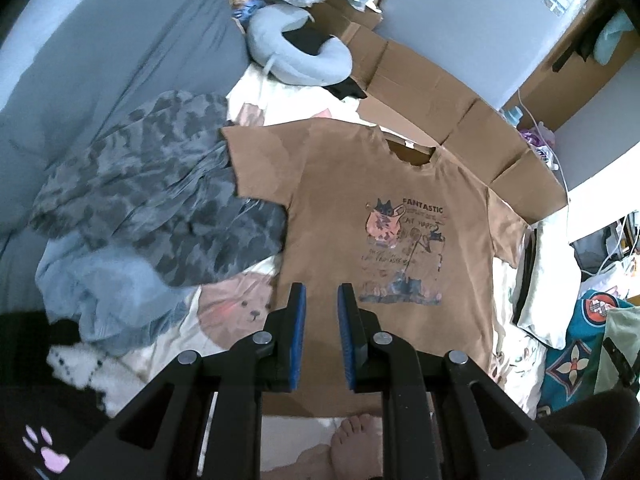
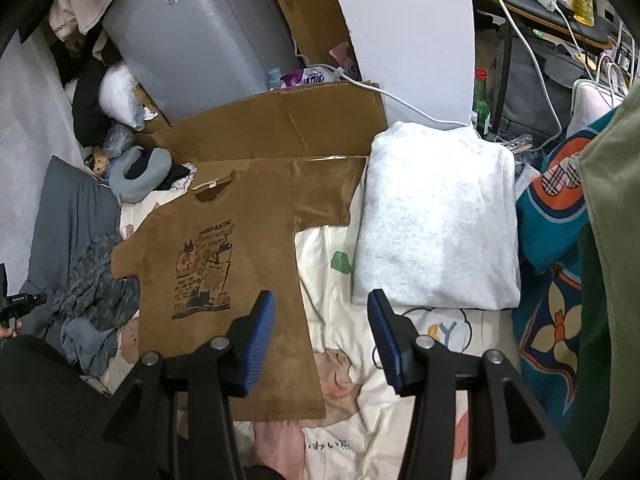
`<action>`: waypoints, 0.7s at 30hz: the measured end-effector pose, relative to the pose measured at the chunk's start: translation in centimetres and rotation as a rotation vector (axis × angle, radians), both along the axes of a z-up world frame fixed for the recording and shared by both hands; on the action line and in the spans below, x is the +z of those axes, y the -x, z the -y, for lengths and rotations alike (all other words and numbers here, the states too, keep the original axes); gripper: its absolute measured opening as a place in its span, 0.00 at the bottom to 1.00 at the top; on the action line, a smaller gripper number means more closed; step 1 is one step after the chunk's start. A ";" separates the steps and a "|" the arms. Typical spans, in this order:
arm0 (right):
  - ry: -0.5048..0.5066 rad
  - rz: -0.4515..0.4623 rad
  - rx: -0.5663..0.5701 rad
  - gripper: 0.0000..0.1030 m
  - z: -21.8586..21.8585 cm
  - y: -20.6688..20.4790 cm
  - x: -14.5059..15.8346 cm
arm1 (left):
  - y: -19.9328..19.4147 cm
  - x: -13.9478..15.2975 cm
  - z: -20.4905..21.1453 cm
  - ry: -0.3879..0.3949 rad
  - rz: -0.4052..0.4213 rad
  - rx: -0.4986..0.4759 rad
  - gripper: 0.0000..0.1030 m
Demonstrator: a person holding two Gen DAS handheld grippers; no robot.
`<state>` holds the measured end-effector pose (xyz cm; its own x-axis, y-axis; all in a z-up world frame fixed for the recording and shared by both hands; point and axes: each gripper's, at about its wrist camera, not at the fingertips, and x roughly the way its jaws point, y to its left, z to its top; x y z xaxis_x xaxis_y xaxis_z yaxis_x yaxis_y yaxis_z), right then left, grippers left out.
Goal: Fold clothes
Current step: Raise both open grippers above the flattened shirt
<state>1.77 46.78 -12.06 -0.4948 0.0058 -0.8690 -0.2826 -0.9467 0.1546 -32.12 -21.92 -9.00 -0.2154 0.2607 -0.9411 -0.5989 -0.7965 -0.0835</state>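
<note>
Your brown tee (image 1: pixel 352 208) lies flat, print up, sleeves spread, on the bed (image 2: pixel 360 412). Your left gripper (image 1: pixel 322 336) hovers above its hem, narrowly parted; your right gripper (image 2: pixel 322 338) gapes wide, empty.

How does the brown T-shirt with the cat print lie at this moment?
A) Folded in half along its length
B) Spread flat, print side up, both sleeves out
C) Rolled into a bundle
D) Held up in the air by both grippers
B: the brown T-shirt lies spread flat with its print facing up and both sleeves out, and the left gripper and right gripper are open, holding nothing.
</note>
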 end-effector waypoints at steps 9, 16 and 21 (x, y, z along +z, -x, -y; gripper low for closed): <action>0.004 0.017 -0.013 0.44 -1.1 4.2 -2.2 | 3.9 -2.0 -5.6 -0.029 0.007 -0.028 0.15; 0.021 0.027 0.000 0.44 -1.2 7.3 -4.9 | 6.3 -4.1 -10.2 -0.039 0.011 -0.060 0.15; 0.045 0.031 0.025 0.44 -0.7 9.6 -7.4 | 7.9 -5.6 -13.0 -0.054 0.008 -0.069 0.15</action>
<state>-7.78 47.44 -19.45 -0.4669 -0.0459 -0.8831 -0.2645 -0.9457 0.1890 -39.99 -8.96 -14.64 -0.1874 0.3251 -0.9269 -0.6511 -0.7477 -0.1305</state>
